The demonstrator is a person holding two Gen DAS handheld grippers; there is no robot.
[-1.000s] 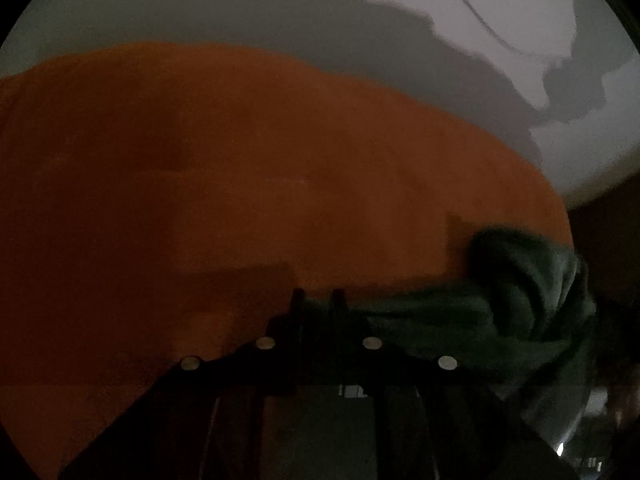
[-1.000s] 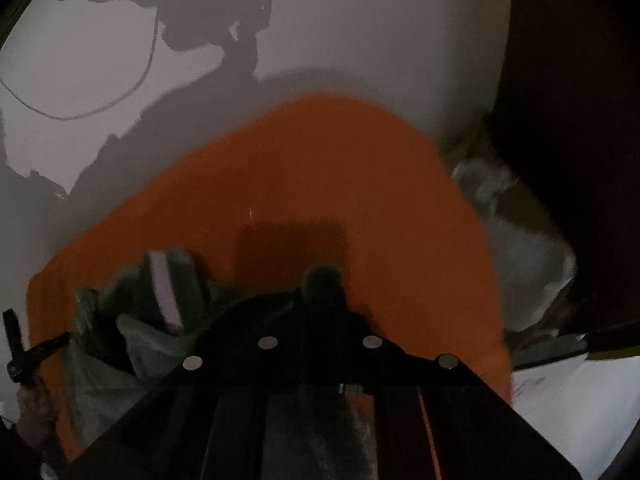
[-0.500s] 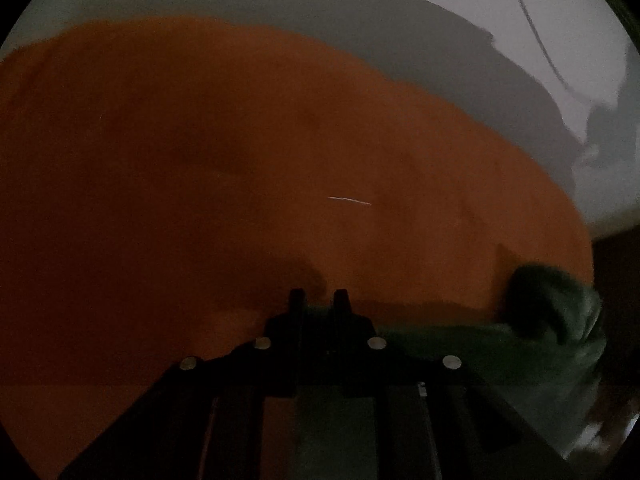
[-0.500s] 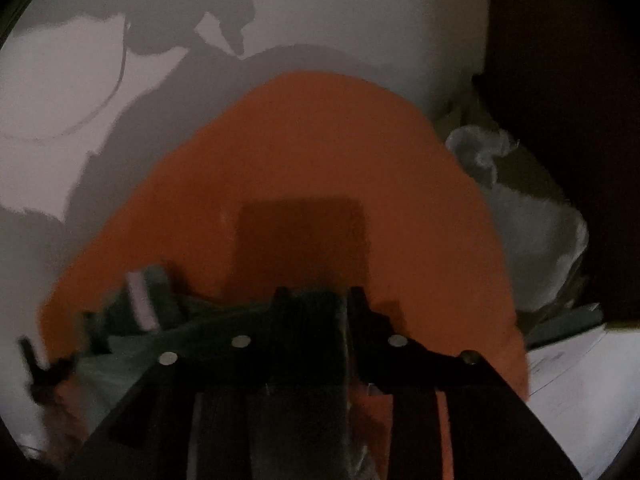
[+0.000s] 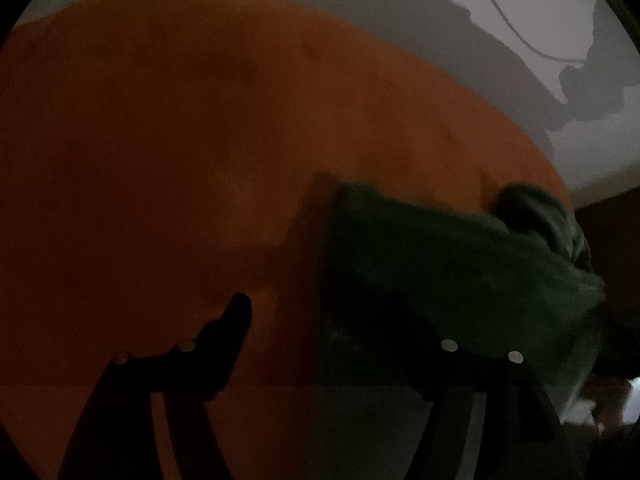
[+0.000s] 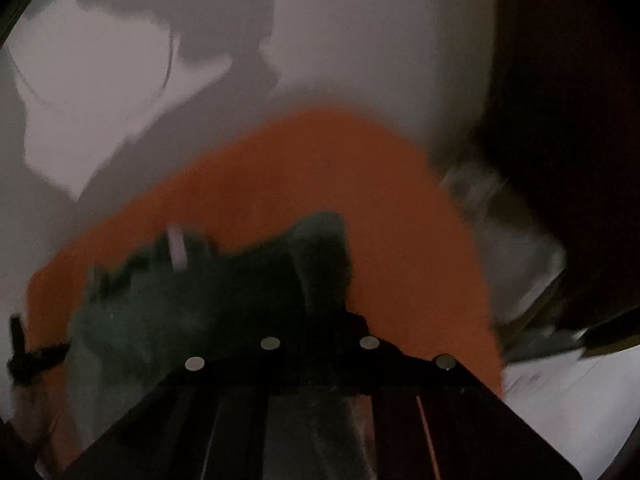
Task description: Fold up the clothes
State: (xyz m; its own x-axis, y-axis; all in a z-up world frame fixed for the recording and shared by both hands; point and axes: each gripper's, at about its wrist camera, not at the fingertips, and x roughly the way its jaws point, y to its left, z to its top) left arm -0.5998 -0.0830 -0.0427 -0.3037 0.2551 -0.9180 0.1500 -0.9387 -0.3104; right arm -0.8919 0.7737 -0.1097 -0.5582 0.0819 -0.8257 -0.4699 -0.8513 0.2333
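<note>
A dark green garment (image 5: 440, 248) lies bunched on a wide orange cloth (image 5: 200, 140) that covers the white table. In the left wrist view my left gripper (image 5: 320, 308) has its jaws opening. Its left finger (image 5: 236, 316) stands bare over the orange cloth, while the garment's edge drapes over the right finger and nothing is pinched. In the blurred right wrist view my right gripper (image 6: 320, 312) is closing, and a fold of the green garment (image 6: 320, 256) stands up from between its fingertips, which the cloth hides.
White table top (image 5: 600, 152) shows beyond the orange cloth, with a thin dark cable (image 5: 516, 28) on it. A crumpled pale bag (image 6: 516, 256) and white papers (image 6: 568, 396) lie to the right. Beyond them the right side is dark.
My left gripper went from shut on the garment's edge to wide open, and the green cloth now lies higher in its view. My right gripper opened briefly, then shut again on a fold.
</note>
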